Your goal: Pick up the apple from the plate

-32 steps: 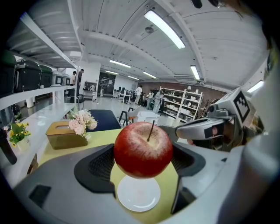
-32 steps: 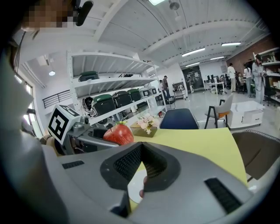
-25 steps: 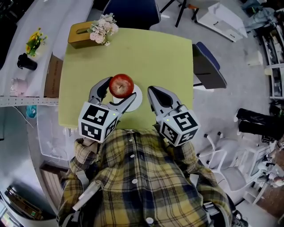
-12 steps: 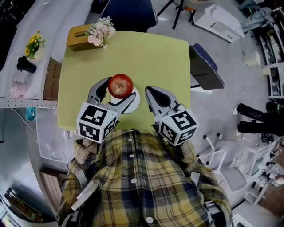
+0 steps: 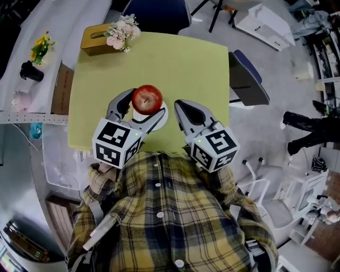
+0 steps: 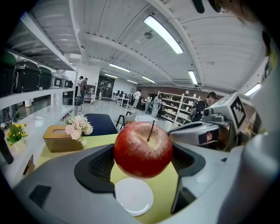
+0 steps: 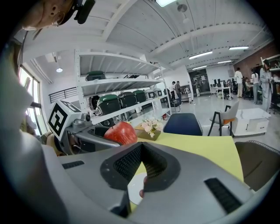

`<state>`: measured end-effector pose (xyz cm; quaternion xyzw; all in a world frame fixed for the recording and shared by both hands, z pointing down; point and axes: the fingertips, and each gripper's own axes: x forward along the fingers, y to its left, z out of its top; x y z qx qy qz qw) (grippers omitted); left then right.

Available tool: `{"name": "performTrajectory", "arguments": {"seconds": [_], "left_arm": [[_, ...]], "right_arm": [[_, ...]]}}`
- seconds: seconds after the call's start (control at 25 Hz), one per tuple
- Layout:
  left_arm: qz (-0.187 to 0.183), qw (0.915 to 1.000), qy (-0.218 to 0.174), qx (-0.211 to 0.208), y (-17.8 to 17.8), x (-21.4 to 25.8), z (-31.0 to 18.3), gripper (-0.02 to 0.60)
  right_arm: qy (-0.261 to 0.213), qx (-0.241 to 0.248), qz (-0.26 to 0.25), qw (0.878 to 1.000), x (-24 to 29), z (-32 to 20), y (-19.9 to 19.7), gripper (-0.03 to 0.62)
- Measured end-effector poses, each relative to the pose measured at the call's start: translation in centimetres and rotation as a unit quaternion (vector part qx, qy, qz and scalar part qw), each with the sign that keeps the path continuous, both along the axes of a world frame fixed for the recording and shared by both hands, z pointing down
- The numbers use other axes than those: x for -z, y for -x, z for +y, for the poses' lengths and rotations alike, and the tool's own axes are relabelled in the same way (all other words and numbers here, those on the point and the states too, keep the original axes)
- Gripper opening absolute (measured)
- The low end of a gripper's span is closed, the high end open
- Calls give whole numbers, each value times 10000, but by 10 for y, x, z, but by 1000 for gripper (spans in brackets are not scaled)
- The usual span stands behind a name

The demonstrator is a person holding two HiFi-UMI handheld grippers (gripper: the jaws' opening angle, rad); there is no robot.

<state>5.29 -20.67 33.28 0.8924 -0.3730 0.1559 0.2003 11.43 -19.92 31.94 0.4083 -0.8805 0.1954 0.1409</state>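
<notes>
A red apple (image 5: 147, 99) with a dark stem hangs a little above the small white plate (image 5: 162, 119), and my left gripper (image 5: 144, 105) is shut on its sides. In the left gripper view the apple (image 6: 143, 148) fills the space between the jaws, with the bare plate (image 6: 133, 197) below it on the yellow-green table (image 5: 175, 64). My right gripper (image 5: 180, 106) hovers just right of the plate, shut with nothing in it. From the right gripper view the apple (image 7: 120, 133) shows at the left, beyond the closed jaws of the right gripper (image 7: 141, 153).
A wooden tissue box (image 5: 96, 39) with a pale flower bunch (image 5: 123, 31) stands at the table's far left corner. A blue chair (image 5: 159, 13) is behind the table and another chair (image 5: 247, 79) at its right side. A white counter (image 5: 32, 58) runs along the left.
The apple, held in the left gripper, has risen slightly above the plate. The right gripper has hardly moved.
</notes>
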Motion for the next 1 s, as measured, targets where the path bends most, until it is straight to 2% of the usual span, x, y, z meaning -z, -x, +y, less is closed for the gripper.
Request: {"name": "performTrajectory", "arguments": {"seconds": [0.48, 0.72, 1.0], "left_arm": [[-95, 9999, -22, -71, -6, 2, -1, 410], [29, 10000, -65, -24, 2, 7, -4, 410], [-237, 9989, -119, -384, -16, 12, 1, 410]], "right_arm": [[-4, -47, 23, 10000, 3, 2, -7, -3], [-70, 6, 40, 10000, 5, 3, -9, -3], [-283, -56, -1, 9996, 18, 7, -36, -3]]}}
